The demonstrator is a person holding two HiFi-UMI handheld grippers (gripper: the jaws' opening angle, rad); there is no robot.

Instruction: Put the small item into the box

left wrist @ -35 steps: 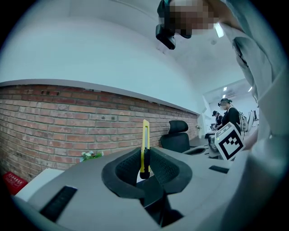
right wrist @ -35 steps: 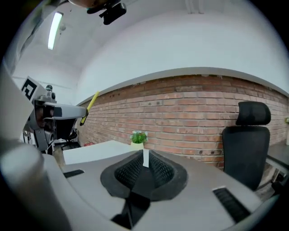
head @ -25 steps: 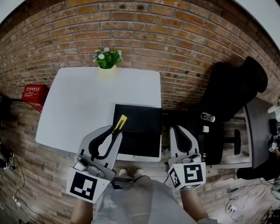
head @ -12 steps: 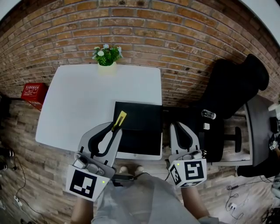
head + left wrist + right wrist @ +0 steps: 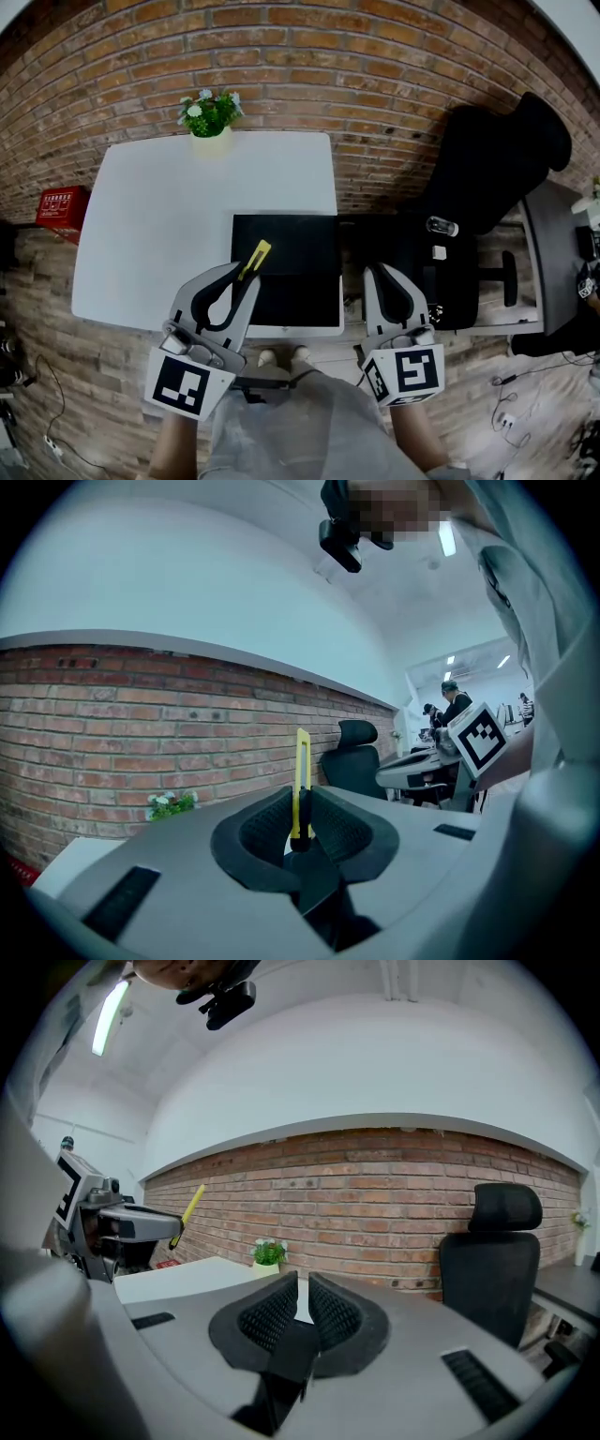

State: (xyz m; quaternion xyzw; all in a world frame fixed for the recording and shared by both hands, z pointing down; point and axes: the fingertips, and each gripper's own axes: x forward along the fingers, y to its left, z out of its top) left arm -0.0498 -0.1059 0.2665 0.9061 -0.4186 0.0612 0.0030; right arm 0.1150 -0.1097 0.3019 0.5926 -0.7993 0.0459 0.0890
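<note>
A black box (image 5: 302, 246) lies open on the near right corner of the white table (image 5: 159, 225). My left gripper (image 5: 246, 277) is shut on a thin yellow item (image 5: 256, 258), which sticks out past the fingertips over the box's left part. In the left gripper view the yellow item (image 5: 302, 780) stands upright between the pads of the left gripper (image 5: 300, 838). My right gripper (image 5: 382, 274) hovers off the table's right edge, beside the box. In its own view the right gripper (image 5: 303, 1305) is shut with nothing held, and the yellow item (image 5: 191, 1206) shows at the left.
A small potted plant (image 5: 208, 114) stands at the table's far edge against the brick wall. A black office chair (image 5: 497, 173) and a dark desk (image 5: 561, 267) are to the right. A red box (image 5: 58, 204) sits on the floor at the left.
The head view has shifted slightly, so the table sits a bit further left in it. Both grippers keep nearly the same place relative to the box, the left still holding the yellow item.
</note>
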